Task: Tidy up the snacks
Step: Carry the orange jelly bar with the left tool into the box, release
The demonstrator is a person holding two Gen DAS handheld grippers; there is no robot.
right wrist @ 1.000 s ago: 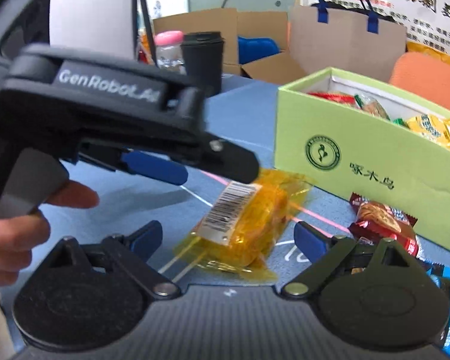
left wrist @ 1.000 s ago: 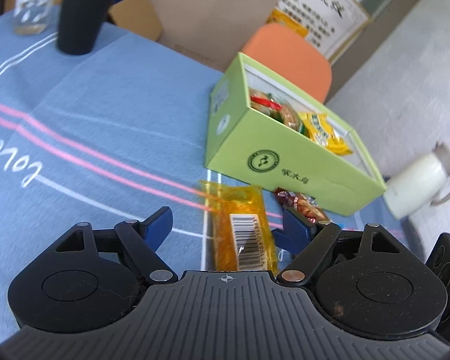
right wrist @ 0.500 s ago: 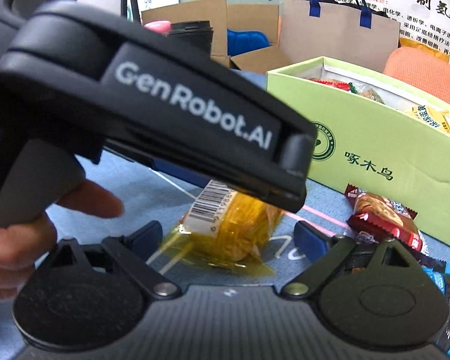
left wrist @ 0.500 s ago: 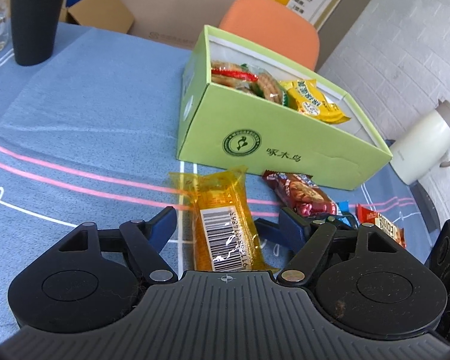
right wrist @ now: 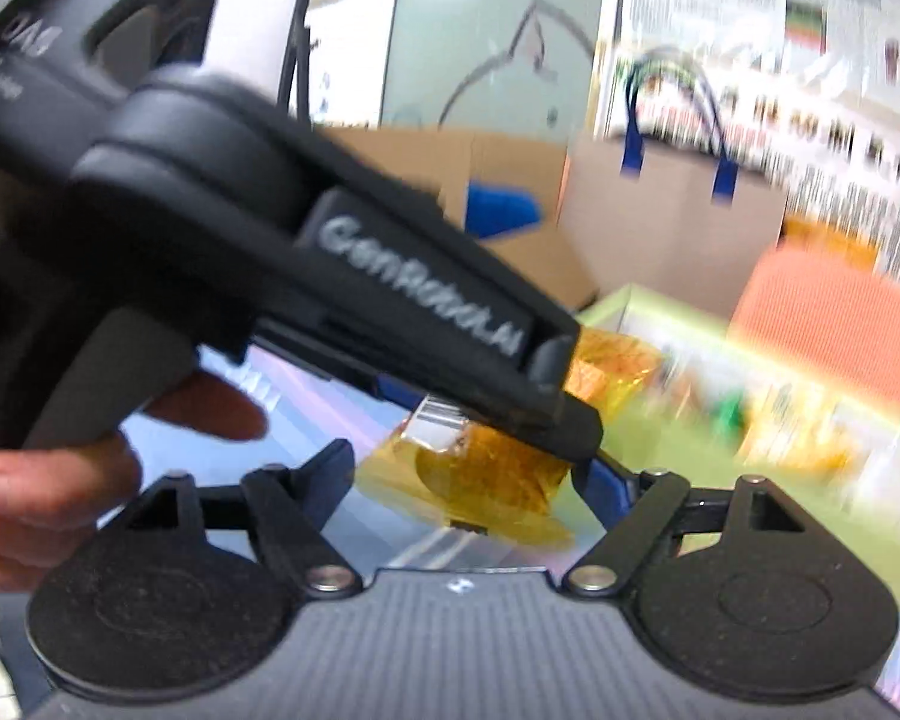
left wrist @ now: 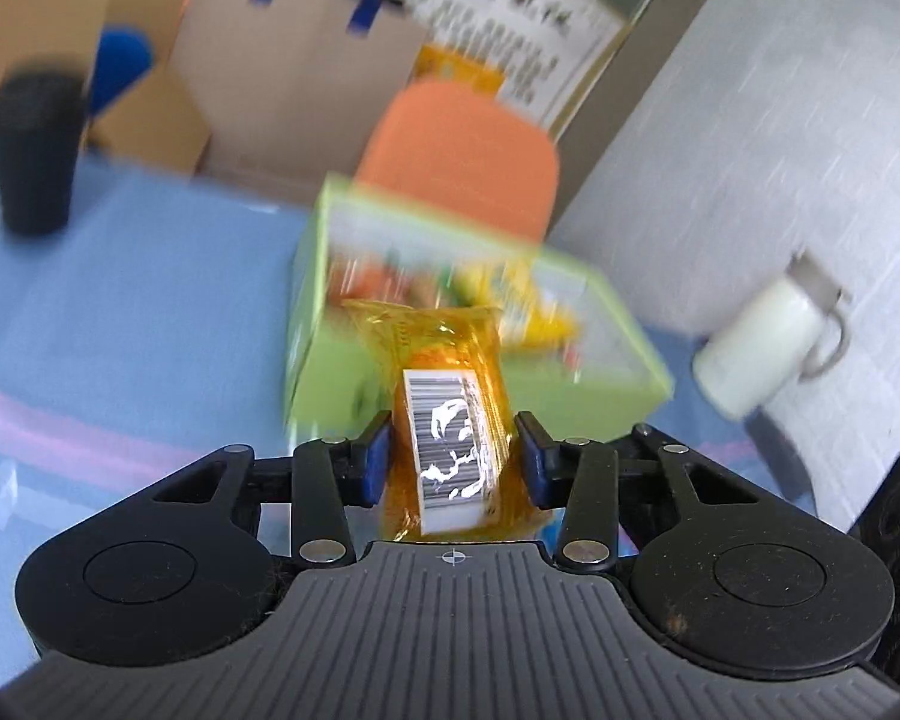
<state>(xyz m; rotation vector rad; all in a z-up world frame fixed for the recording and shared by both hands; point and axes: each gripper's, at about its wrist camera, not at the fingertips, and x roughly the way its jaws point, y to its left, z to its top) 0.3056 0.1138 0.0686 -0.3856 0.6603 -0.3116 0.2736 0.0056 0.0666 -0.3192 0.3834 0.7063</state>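
My left gripper [left wrist: 453, 456] has its blue pads [left wrist: 375, 459] pressed against the sides of an orange-yellow snack packet [left wrist: 444, 372] with a white barcode label. The jaws are still closing, and the packet hangs above the blue tablecloth [left wrist: 150, 300]. Behind it stands the open light-green box [left wrist: 570, 396] holding several snacks, blurred. In the right wrist view the left tool's black body [right wrist: 330, 252] crosses the frame with the packet [right wrist: 486, 480] at its tip. My right gripper [right wrist: 462, 474] is closing. The packet shows between its fingers, with a gap on the left side.
A black cup [left wrist: 36, 156] stands far left on the table. A white jug [left wrist: 762, 348] sits at the right, beside a grey brick wall. An orange chair back [left wrist: 462, 156] and a brown paper bag [left wrist: 294, 78] lie beyond the box. A hand [right wrist: 42, 480] grips the left tool.
My left jaws came in onto the packet, and it has risen off the tablecloth. Both views have lifted and blurred. My right jaws have narrowed.
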